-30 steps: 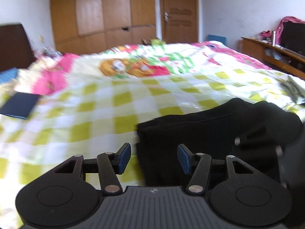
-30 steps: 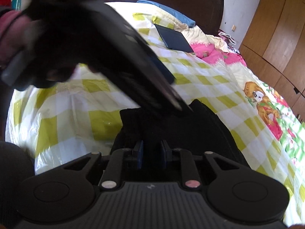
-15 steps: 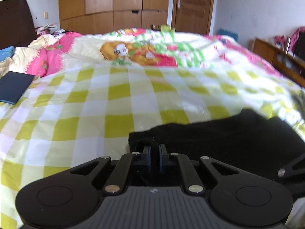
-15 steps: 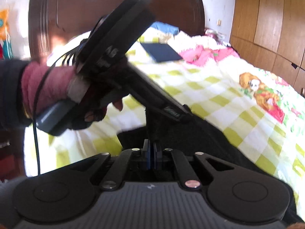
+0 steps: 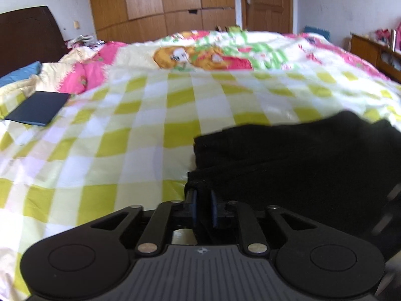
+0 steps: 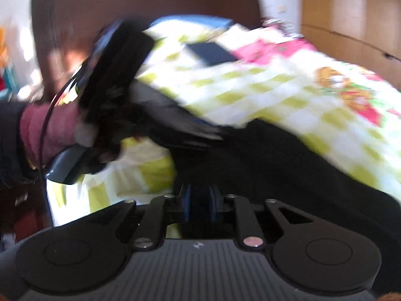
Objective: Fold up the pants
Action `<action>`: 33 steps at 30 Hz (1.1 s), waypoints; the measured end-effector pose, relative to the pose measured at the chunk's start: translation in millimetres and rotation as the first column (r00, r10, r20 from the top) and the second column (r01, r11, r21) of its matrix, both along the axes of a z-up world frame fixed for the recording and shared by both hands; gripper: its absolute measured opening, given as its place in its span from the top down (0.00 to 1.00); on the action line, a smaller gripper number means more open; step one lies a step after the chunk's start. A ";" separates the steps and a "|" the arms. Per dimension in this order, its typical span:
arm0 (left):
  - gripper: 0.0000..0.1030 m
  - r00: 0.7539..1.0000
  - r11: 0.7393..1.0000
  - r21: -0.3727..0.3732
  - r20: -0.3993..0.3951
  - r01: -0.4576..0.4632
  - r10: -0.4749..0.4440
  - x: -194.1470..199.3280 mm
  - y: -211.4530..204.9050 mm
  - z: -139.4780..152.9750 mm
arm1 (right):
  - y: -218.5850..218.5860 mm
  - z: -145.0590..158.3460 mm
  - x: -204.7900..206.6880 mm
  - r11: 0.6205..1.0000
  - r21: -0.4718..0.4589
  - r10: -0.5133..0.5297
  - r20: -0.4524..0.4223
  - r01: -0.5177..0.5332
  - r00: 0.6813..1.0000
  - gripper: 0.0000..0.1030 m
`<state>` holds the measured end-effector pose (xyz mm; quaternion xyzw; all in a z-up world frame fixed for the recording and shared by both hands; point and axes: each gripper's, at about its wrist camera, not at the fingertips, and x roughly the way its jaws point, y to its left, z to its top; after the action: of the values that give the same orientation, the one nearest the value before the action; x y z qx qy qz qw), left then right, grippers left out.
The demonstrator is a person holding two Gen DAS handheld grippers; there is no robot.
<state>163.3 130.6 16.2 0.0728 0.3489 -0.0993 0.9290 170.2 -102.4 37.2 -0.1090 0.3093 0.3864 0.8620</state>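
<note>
Checked bedspread point(image 5: 140, 135) carries black pants point(image 5: 300, 155), soft, limp, light. Near edge is pinched by left gripper point(image 5: 202, 204) and right gripper point(image 6: 199, 207), jaws nearly closed; corners judged best hold.

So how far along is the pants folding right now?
Done: the black pants lie doubled in layers on the checked bedspread. In hand: the left gripper and the right gripper each pinch an edge. Left: carrying that edge over for the next fold.
</note>
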 end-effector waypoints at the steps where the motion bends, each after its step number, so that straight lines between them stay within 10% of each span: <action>1: 0.68 1.000 1.000 0.006 0.018 -0.015 0.015 -5.4 0.8 6.2 | -23.9 7.6 -0.9 0.998 0.016 -0.053 0.004 0.053 0.999 0.77; 7: 0.64 0.995 0.999 -0.027 0.096 -0.024 0.026 -38.4 -23.3 29.8 | -167.2 16.7 -18.0 0.886 -0.014 -0.464 -0.040 0.464 0.885 0.70; 13: 0.62 0.944 0.944 -0.045 0.071 0.327 -0.323 -17.2 -134.9 38.8 | -246.5 -3.7 -13.8 0.774 0.045 -0.622 -0.130 0.632 0.772 0.70; 20: 0.56 0.816 0.815 0.050 0.014 0.577 -0.578 9.3 -250.7 33.7 | -307.9 -48.4 48.5 0.679 0.262 -0.532 -0.467 0.686 0.706 0.62; 29: 0.51 0.799 0.799 0.025 -0.066 0.600 -0.598 5.7 -245.1 -3.3 | -324.1 -78.3 87.7 0.675 0.330 -0.420 -0.565 0.660 0.711 0.50; 33: 0.47 0.788 0.791 0.005 -0.085 0.612 -0.609 8.7 -235.2 -14.7 | -330.5 -90.6 105.4 0.588 0.412 -0.359 -0.638 0.696 0.681 0.37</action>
<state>172.0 -104.6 1.5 0.1924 0.3445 -0.3912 0.8314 275.6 -432.8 -53.3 0.3869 0.3877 0.1944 0.8138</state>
